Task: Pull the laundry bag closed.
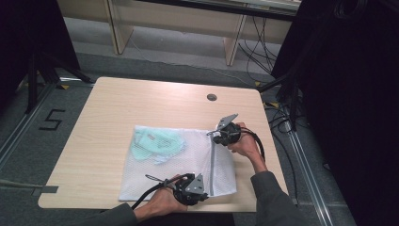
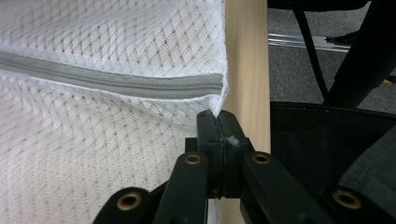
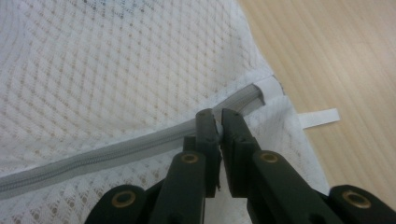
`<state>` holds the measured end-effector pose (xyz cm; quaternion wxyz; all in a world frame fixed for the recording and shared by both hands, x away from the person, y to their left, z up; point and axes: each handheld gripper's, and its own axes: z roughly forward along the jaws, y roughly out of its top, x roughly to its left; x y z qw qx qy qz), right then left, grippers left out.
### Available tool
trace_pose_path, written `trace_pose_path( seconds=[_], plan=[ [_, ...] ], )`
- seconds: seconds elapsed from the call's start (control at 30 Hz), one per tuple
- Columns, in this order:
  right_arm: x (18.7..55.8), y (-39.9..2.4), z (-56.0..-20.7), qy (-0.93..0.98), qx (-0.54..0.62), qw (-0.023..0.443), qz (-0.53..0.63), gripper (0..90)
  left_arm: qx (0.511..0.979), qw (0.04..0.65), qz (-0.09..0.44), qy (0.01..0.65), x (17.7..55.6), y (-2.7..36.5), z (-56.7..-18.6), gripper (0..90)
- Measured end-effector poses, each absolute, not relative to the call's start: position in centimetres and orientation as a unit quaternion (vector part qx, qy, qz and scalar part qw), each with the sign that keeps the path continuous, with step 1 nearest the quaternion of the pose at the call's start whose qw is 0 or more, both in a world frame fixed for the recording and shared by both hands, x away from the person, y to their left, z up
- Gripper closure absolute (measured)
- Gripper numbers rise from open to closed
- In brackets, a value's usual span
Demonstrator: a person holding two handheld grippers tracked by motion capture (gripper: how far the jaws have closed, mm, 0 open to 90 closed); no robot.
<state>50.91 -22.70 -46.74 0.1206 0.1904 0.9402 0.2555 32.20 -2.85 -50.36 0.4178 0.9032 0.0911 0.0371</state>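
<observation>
So the mesh bag (image 1: pixel 176 162) lies flat on the table (image 1: pixel 108 108), toward the near right part, with some pale green stuff (image 1: pixel 155 143) inside it on the far left. The zipper (image 1: pixel 212 167) runs along the bag's right side and looks fully zipped in both gripper views, teeth meshed from end to end as far as I can see. I can't make out the slider, though. The left gripper (image 2: pixel 217 122) has its jaws pressed together on the bag's corner fabric just below the near zipper end. The right gripper (image 3: pixel 218 122) sits at the far zipper end, jaws nearly together with a thin gap, pinching at the tape or pull there, hard to tell which. My guess is either closing is basically done or opening hasn't started. The bag is white honeycomb mesh, soft and slightly rumpled; the zipper is grey with fine teeth, and a white tab (image 3: pixel 318 117) sticks out onto the light wood-grain top.
</observation>
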Motion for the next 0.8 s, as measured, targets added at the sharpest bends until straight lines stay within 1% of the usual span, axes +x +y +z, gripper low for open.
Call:
trace_pose_path(
  seconds=[0.03, 0.13, 0.43, 0.5, 0.8],
  plan=[
    [51.2, -22.6, -46.7, 0.943, 0.174, 0.124, 0.257, 86.7, 0.903, 0.418, 0.034, 0.092, 32.2, -2.8, -50.4, 89.4],
    [51.3, -22.5, -46.7, 0.942, 0.184, 0.131, 0.248, 86.7, 0.903, 0.418, 0.033, 0.091, 32.3, -2.8, -50.3, 89.4],
    [51.9, -22.5, -46.7, 0.940, 0.182, 0.137, 0.254, 86.7, 0.905, 0.414, 0.031, 0.089, 32.3, -2.8, -50.3, 89.5],
    [51.8, -22.5, -46.7, 0.940, 0.187, 0.131, 0.253, 86.7, 0.905, 0.414, 0.032, 0.088, 32.3, -2.8, -50.3, 89.5],
    [52.4, -22.3, -46.9, 0.937, 0.184, 0.158, 0.252, 86.8, 0.906, 0.413, 0.032, 0.083, 32.4, -2.8, -50.3, 89.5]
  ],
)
